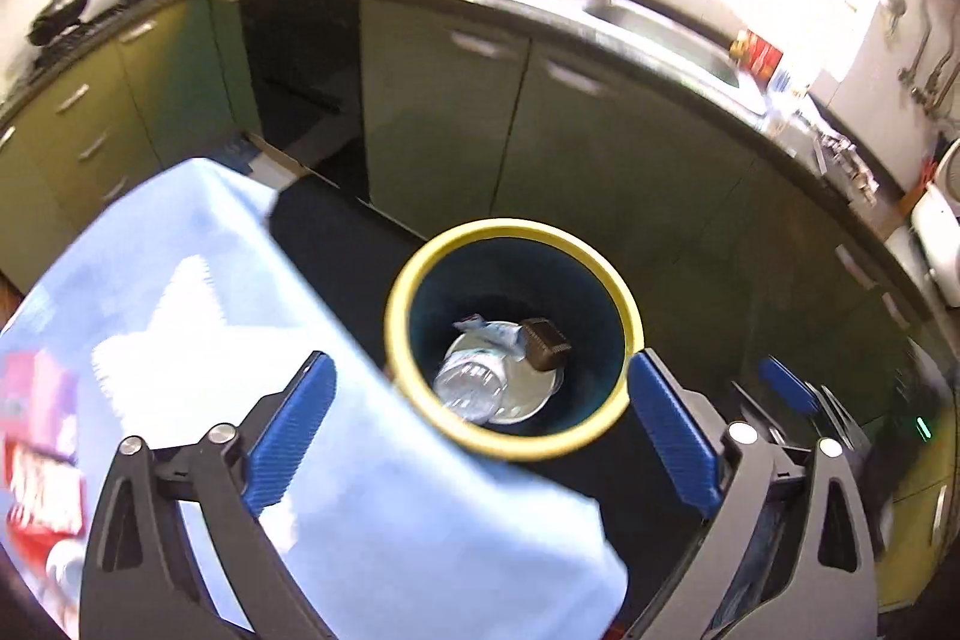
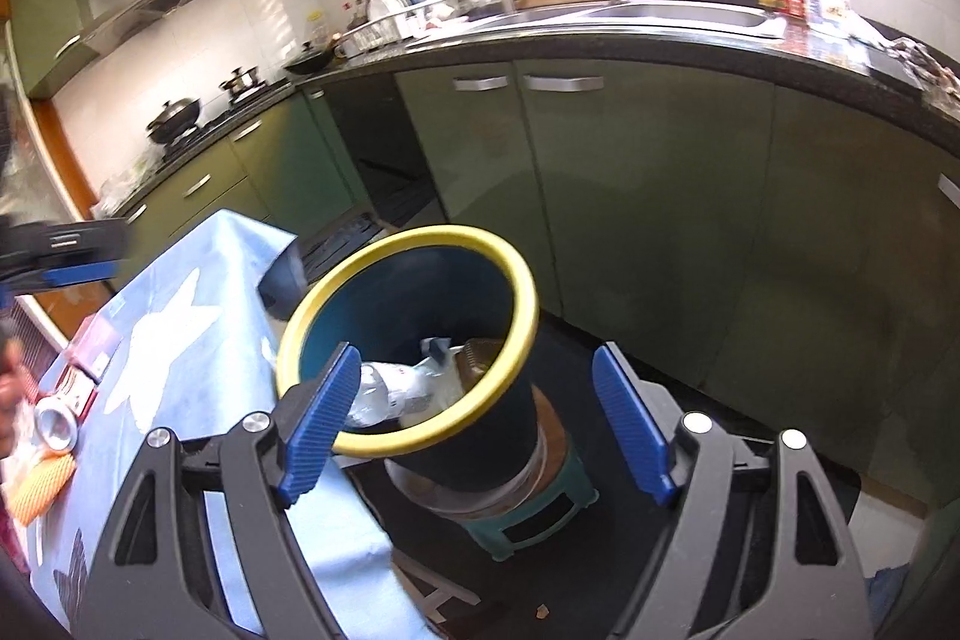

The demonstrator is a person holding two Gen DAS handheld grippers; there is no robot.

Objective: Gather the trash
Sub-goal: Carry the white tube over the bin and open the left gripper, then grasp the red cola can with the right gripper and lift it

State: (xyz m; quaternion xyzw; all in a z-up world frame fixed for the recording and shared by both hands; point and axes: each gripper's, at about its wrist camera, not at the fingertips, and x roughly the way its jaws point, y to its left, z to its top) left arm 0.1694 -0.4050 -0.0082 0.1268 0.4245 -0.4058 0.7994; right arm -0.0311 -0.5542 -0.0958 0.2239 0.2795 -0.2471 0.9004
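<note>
Yellow plastic rimmed the one dark bin (image 1: 513, 244), which stood on a small green stool (image 2: 528, 520) just beside the worktop (image 1: 198, 244) under its pale blue cloth. Inside lay one clear plastic bottle (image 1: 471, 382), its label too small to read, one crumpled wrapper (image 1: 489, 331) and one dark brown ridged tray (image 1: 545, 343). The left gripper (image 1: 480, 430) hung over the bin mouth, jaws spread wide and empty. The right gripper (image 2: 477, 427) also stood open with nothing between its pads. On the cloth lay one drink can (image 2: 56, 421) and a red packet (image 1: 42, 484) with blurred white lettering.
</note>
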